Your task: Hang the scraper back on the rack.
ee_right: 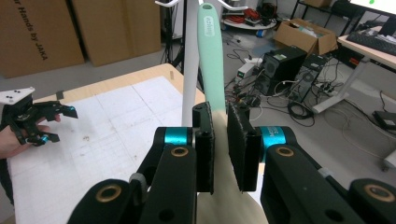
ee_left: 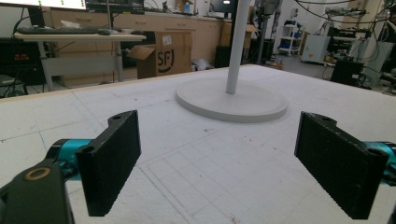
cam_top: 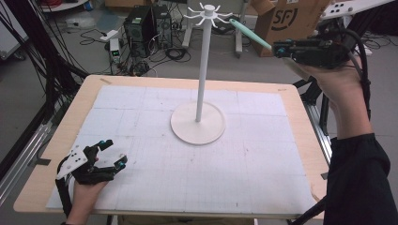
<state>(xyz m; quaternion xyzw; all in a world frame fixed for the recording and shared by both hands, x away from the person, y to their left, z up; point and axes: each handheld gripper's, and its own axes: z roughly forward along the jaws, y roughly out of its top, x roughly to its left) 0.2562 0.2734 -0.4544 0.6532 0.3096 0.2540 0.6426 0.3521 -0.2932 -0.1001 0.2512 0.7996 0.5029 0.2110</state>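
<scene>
A white hook stand (cam_top: 201,79) rises from a round base (cam_top: 197,123) in the middle of the white mat, its pole (ee_right: 189,70) close ahead in the right gripper view. Up at the far right, my right gripper (cam_top: 277,48) is shut on a utensil with a mint-green handle (cam_top: 248,33) that points at the stand's hooks (cam_top: 208,14). In the right gripper view the jaws of that gripper (ee_right: 220,144) clamp the utensil's cream end (ee_right: 223,186), and the green handle (ee_right: 208,56) runs up beside the pole. My left gripper (cam_top: 115,151) rests open on the mat at the near left, holding nothing (ee_left: 217,163).
The wooden table edge (cam_top: 300,108) frames the mat. Beyond it on the floor stand computer towers (cam_top: 145,26), loose cables and a cardboard box (cam_top: 286,18). The left gripper (ee_right: 57,125) sits far off in the right gripper view.
</scene>
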